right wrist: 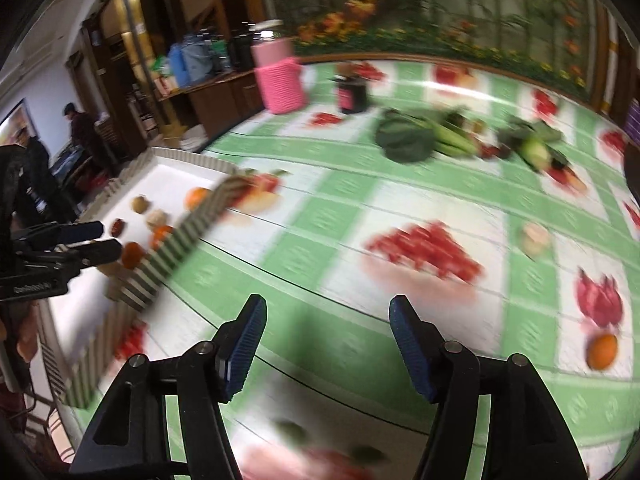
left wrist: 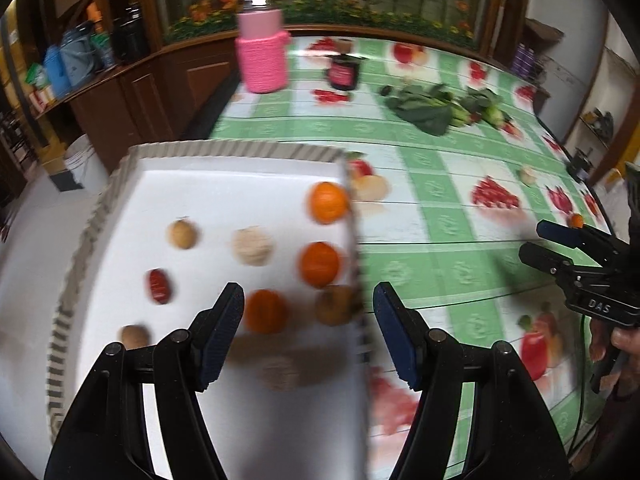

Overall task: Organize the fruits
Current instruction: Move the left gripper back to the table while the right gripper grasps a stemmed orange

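Both views bright, even indoor light, no hard sun. Heavy motion blur everywhere: tablecloth (right wrist: 400,208) print smeared, greens (right wrist: 408,136) soft, tray (left wrist: 240,148) rim streaked, oranges (left wrist: 320,264) fuzzy at the edges. Only the near gripper fingers (left wrist: 224,336) stay sharp in each view. White tray floor nearly blown out, glare on its far side. Glossy highlights on the cloth near the table's far edge. Soft dark shadows under the fingers on tray and cloth. Strong fisheye bend: table edge curves, black vignette in the corners. Background room dimmer, unfocused.
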Tool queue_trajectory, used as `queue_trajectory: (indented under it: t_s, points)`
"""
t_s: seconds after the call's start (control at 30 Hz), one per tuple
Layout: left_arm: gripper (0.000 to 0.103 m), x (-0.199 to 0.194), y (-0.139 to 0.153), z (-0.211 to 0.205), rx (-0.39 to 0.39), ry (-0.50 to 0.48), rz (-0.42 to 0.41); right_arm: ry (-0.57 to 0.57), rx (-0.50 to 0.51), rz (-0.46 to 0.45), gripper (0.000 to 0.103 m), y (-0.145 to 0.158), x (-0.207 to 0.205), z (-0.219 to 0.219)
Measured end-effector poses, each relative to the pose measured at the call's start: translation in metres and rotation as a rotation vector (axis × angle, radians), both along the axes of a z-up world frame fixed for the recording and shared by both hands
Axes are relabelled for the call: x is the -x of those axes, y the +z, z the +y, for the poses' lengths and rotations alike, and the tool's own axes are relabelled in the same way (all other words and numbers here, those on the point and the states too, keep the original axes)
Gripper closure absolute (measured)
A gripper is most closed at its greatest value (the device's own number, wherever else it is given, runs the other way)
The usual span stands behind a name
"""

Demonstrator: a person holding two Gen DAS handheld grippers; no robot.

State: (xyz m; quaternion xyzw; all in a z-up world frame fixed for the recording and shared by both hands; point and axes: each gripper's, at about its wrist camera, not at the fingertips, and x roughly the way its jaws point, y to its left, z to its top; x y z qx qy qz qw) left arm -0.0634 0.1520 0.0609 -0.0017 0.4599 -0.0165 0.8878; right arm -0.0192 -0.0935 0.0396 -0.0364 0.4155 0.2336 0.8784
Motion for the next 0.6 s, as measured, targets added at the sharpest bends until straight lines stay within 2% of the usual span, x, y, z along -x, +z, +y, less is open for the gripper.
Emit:
queue_trajectory:
  t_s: [0.13,0.27,0.37,0.6]
  points:
    - [0.037,-0.007,0.002,-0.037,0.013,-0.074,0.008,-0.085,0.031,-0.005,0.036,-0.004,0.004,-0.042]
    - [0.037,-0.013,0.005,-0.073,0.038,-0.148,0.007,-0.191,0.027,-0.019,0.031,0.000,0.008,-0.095]
    - [0.037,-0.018,0.007,-0.097,0.049,-0.193,0.007,-0.276,0.064,-0.042,0.029,0.003,0.009,-0.131]
    - [0.037,-0.038,0.005,-0.145,0.079,-0.271,0.027,-0.363,0.122,-0.046,0.023,0.004,0.003,-0.181]
